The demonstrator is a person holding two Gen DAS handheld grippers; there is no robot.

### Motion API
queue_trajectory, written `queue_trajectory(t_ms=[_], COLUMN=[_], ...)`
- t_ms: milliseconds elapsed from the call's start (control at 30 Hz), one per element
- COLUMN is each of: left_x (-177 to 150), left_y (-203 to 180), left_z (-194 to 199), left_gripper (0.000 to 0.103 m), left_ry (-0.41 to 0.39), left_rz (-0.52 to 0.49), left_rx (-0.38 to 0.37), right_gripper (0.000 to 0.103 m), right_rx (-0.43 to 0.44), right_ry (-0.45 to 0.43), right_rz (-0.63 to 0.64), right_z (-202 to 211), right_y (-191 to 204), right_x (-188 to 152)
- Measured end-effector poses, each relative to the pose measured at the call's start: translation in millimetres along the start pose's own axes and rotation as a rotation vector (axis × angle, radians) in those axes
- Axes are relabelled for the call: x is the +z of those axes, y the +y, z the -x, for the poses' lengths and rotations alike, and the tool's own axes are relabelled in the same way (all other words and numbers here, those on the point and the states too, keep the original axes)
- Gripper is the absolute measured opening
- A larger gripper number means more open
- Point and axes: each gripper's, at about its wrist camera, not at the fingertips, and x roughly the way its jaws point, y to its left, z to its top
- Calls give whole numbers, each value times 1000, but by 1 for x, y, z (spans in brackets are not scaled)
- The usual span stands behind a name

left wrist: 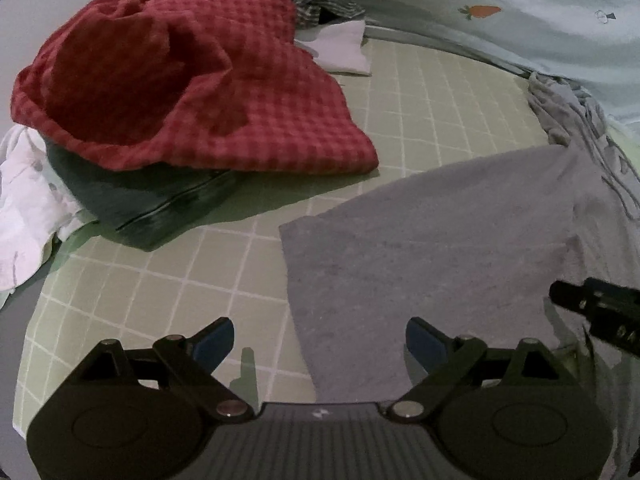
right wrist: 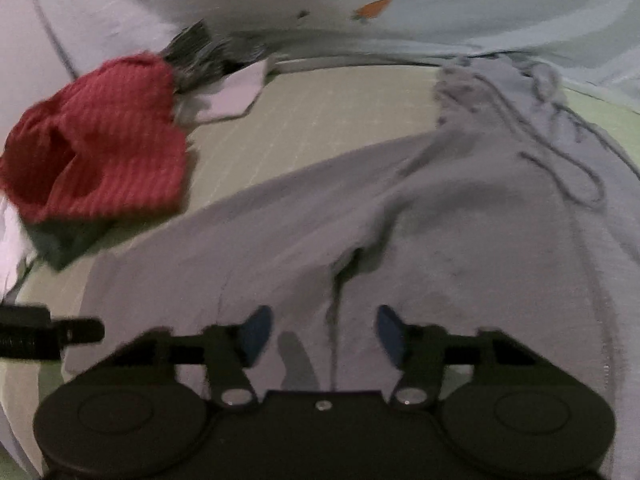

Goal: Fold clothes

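A grey garment [left wrist: 440, 240] with a drawstring [right wrist: 560, 160] lies spread on the green checked sheet [left wrist: 420, 100]. My left gripper [left wrist: 320, 340] hovers over the garment's left edge, its jaws wide apart and holding nothing; the edge of the cloth runs beneath the gap. My right gripper [right wrist: 324, 332] is over the middle of the grey garment [right wrist: 440, 220], above a raised crease. Its blue pads [right wrist: 390, 334] stand apart and do not press the cloth. Each gripper shows at the edge of the other's view.
A crumpled red checked garment [left wrist: 192, 80] lies on a dark green one [left wrist: 132, 208] at the left, with white cloth [left wrist: 24, 200] beside it. Behind are a striped garment [left wrist: 316, 0], a white piece [left wrist: 344, 48] and a pale carrot-print quilt [left wrist: 520, 20].
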Motion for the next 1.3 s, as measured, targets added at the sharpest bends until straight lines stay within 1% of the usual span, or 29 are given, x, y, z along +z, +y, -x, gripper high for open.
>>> queue_trajectory(t_ms=[100,167,233,267,333,367,400,433,467,533,633,733,800,900,1033,1100,1233,1300], left_x=[-1,-2,-5,-7,-11,-13,-15,-16,-18,-19,-20,-23,-25,-26,-23,-19,-4,7], left_y=[0,-3,-7,-9,-14,-16,-18,-20,-22,-25,-32,-44,-55,-76,-110,-127,-155,-166], left_z=[3,7,12,13,16,16,17,17,19,23,32,42,47,52,61,63,62,63], left_gripper=[93,93,93,93,93,93,93,93,93,93,93,93,93,93,93,93,93,93], left_ry=[1,-2,-6,-7,-4,0,4,7,7,3,-11,-31,-28,-31,-73,-98,-140,-177], left_rz=[8,4,-2,-3,-1,1,3,6,9,21,39,76,109,130,85,61,0,-37], left_rx=[-9,-15,-27,-33,-42,-46,-46,-43,-39,-29,-17,-5,-1,-7,3,9,22,15], right_gripper=[40,38,39,42,42,34,31,23,10,10,9,9,9,9,9,9,9,9], right_rx=[21,7,-2,1,10,9,5,13,37,59,86,100,106,106,76,40,-29,-55], right_ry=[13,19,24,29,41,37,27,26,37,42,-21,-109,-154,-226,-302,-338,-353,-354], right_rz=[32,48,61,63,71,88,109,139,155,147,149,173,178,168,126,129,78,49], right_z=[-5,-8,-8,-9,-12,-14,-15,-16,-16,-12,9,39,57,79,95,100,106,108], right_y=[5,8,10,11,14,16,18,20,21,19,13,5,-4,-26,-68,-91,-144,-171], right_x=[-3,-3,-3,-3,-2,-2,-3,-2,-1,2,7,23,37,59,82,87,94,94])
